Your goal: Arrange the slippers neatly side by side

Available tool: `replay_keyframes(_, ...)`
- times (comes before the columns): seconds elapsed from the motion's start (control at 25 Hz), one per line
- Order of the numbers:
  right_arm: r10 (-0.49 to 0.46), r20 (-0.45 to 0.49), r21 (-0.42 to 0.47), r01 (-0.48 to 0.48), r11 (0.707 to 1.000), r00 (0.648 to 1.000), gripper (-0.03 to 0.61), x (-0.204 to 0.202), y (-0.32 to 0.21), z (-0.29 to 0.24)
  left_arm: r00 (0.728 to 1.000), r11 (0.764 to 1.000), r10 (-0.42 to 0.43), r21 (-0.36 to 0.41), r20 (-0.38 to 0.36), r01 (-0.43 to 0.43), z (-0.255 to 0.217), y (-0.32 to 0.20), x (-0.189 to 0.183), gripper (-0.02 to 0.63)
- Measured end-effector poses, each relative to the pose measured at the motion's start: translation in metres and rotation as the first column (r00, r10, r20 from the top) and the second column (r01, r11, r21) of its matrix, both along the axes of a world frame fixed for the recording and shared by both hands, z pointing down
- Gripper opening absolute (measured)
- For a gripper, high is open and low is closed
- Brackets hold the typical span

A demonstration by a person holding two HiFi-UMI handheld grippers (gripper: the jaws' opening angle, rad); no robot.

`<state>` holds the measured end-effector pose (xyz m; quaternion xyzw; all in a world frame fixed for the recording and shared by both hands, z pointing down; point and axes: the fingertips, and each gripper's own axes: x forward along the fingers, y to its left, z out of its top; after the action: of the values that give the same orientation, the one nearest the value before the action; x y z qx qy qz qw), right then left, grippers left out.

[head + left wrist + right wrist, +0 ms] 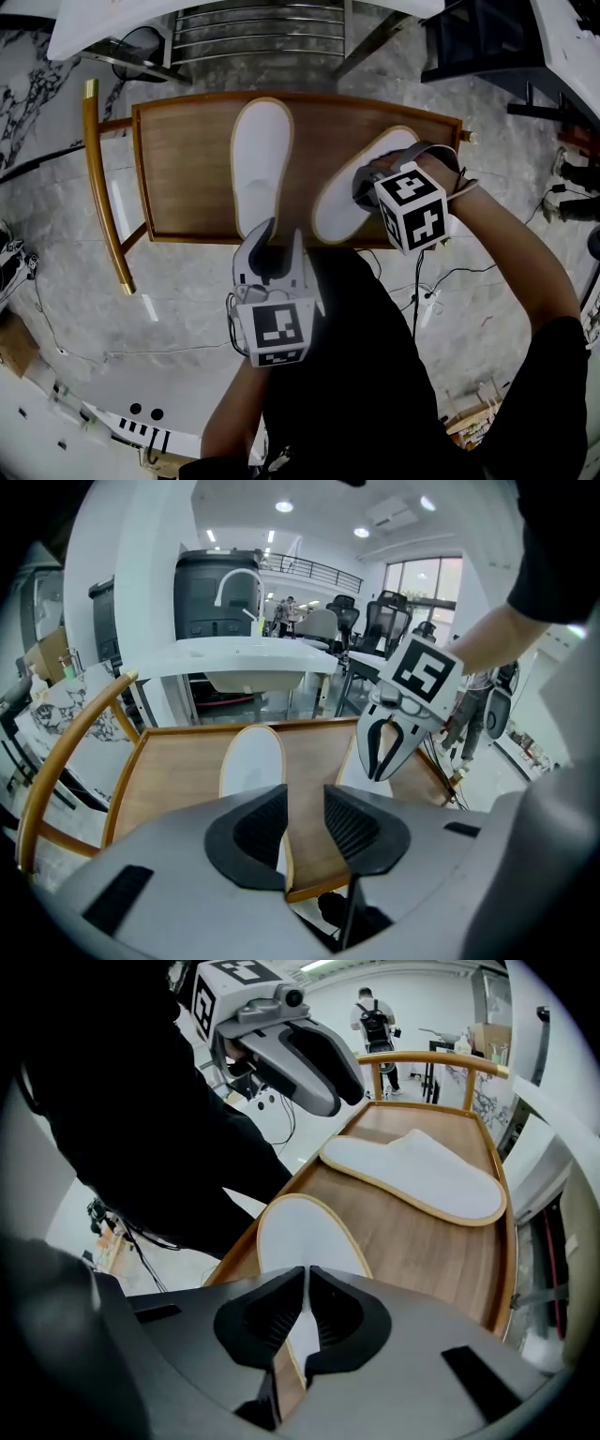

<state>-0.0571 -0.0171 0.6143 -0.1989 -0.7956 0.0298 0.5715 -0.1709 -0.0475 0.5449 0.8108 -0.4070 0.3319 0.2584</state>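
Observation:
Two white slippers with tan rims lie on a wooden tray table (187,159). The left slipper (261,155) lies straight, toe away from me. The right slipper (349,202) lies tilted, its toe leaning right. My right gripper (367,183) points steeply down onto the right slipper (305,1232), and in the right gripper view its jaws are nearly together with the slipper's white edge pinched between them. My left gripper (277,239) hangs open at the table's near edge, just over the left slipper's (251,761) heel, its jaws apart with wood showing between them.
A curved wooden rail (101,178) runs along the table's left side. A metal slatted rack (258,37) stands behind the table on the marble floor. Cables (422,281) trail on the floor at the right. Desks and chairs stand in the background.

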Motion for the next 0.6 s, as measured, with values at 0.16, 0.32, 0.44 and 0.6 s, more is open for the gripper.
replay_keyframes(0.16,0.113,-0.006,-0.026,-0.113,0.993,0.994,0.009,-0.005,-0.003,-0.007,1.000,1.000,0.016,0.001,-0.004,-0.016,0.002,0.000,0.002,0.114)
replay_keyframes(0.32,0.306,0.030,-0.061,-0.304,0.951,0.952,0.009,-0.012,-0.008,-0.019,1.000,1.000,0.026,0.008,-0.002,-0.026,0.001,-0.001,0.006,0.110)
replay_keyframes(0.44,0.410,0.044,-0.089,-0.405,0.910,0.911,0.009,-0.011,-0.007,-0.028,0.999,0.999,0.037,0.010,-0.005,-0.037,0.000,-0.004,0.010,0.110)
replay_keyframes(0.6,0.541,0.051,-0.092,-0.536,0.839,0.839,0.009,-0.007,-0.011,-0.036,0.999,0.999,0.042,0.015,-0.008,-0.042,-0.002,-0.008,0.013,0.110)
